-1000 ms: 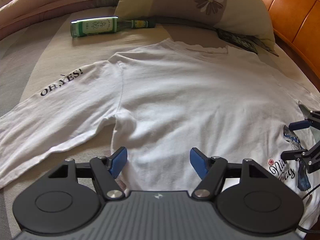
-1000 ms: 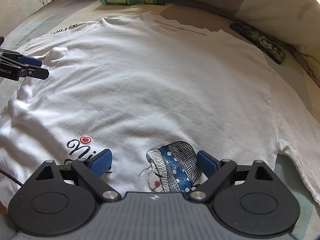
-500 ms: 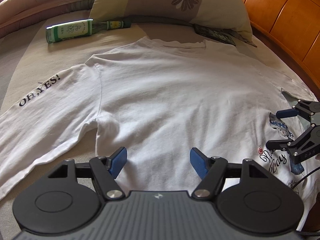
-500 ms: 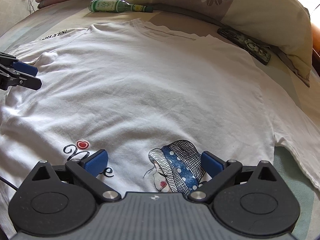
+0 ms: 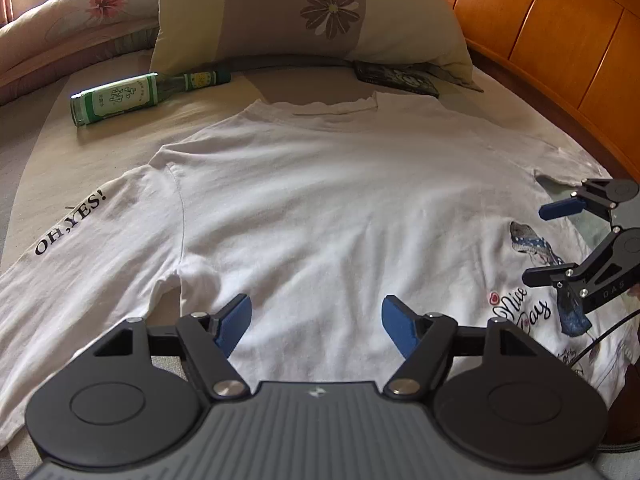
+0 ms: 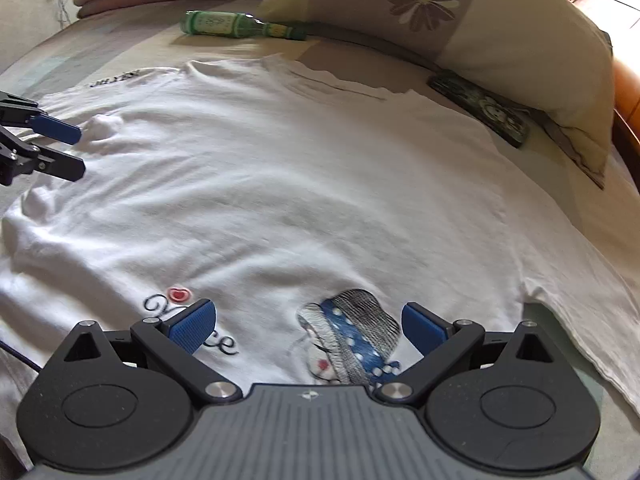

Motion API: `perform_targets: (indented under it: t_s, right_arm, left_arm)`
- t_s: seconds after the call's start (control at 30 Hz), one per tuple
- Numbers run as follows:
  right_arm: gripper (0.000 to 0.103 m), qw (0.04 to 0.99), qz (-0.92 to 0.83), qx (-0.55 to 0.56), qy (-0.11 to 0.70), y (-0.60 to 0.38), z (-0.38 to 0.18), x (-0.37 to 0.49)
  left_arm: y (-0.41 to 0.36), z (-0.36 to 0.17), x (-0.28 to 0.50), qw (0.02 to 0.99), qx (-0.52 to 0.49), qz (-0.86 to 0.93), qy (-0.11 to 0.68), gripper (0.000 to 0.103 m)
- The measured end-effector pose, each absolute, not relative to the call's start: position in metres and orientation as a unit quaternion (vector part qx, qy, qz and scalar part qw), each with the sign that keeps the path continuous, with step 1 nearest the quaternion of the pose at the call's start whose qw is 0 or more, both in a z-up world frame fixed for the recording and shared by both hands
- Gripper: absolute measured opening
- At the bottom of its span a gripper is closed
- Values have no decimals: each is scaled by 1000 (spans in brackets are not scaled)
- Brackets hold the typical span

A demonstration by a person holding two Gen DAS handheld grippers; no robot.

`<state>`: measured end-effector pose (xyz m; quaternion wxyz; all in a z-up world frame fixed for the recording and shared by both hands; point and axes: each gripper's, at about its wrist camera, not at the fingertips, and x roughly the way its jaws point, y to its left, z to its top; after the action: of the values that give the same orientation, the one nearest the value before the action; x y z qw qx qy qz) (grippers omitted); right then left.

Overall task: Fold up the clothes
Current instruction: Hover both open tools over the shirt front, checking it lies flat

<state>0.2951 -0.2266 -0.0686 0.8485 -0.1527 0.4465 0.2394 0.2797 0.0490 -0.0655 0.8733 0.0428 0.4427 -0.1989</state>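
A white long-sleeved T-shirt (image 5: pixel 320 208) (image 6: pixel 280 184) lies spread flat on the bed, collar toward the pillow. One sleeve reads "OH,YES!" (image 5: pixel 70 224); a printed figure (image 6: pixel 352 332) and script sit near the hem. My left gripper (image 5: pixel 316 324) hovers open over the hem, close to the sleeve's armpit, holding nothing. My right gripper (image 6: pixel 308 324) hangs open above the printed figure, also empty. Each gripper shows at the edge of the other's view: the right gripper (image 5: pixel 560 248), the left gripper (image 6: pixel 68 152).
A green glass bottle (image 5: pixel 132 96) (image 6: pixel 236 26) lies on the bed past the collar. A flowered pillow (image 5: pixel 316 16) and a dark flat box (image 6: pixel 480 108) sit behind the shirt. A wooden headboard (image 5: pixel 560 40) bounds the right side.
Both grippers have pulled back toward the hem and tilted up a little, so the pillow and headboard show more. The shirt has not moved; both jaws stay open.
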Motion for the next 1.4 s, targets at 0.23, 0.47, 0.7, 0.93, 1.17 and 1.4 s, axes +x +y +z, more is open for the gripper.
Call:
perform_targets:
  t_s: [0.23, 0.47, 0.7, 0.93, 1.17, 1.4]
  right_arm:
    - [103, 850, 273, -142, 428, -222, -91, 293]
    - [103, 851, 277, -140, 424, -222, -92, 292]
    - [103, 849, 278, -141, 427, -224, -91, 293]
    - [103, 861, 278, -135, 403, -227, -94, 284]
    - [103, 875, 266, -128, 383, -227, -95, 277]
    - [103, 894, 246, -138, 348, -234, -70, 239]
  left_arm:
    - [28, -94, 270, 855, 89, -200, 470, 81]
    - [26, -94, 271, 855, 76, -189, 476, 85]
    - [23, -96, 263, 867, 77, -174, 461, 86]
    - [23, -101, 251, 885, 78, -162, 430, 86]
    - [25, -92, 222, 908, 84, -136, 386, 87]
    - [29, -61, 179, 931, 98, -118, 331, 86]
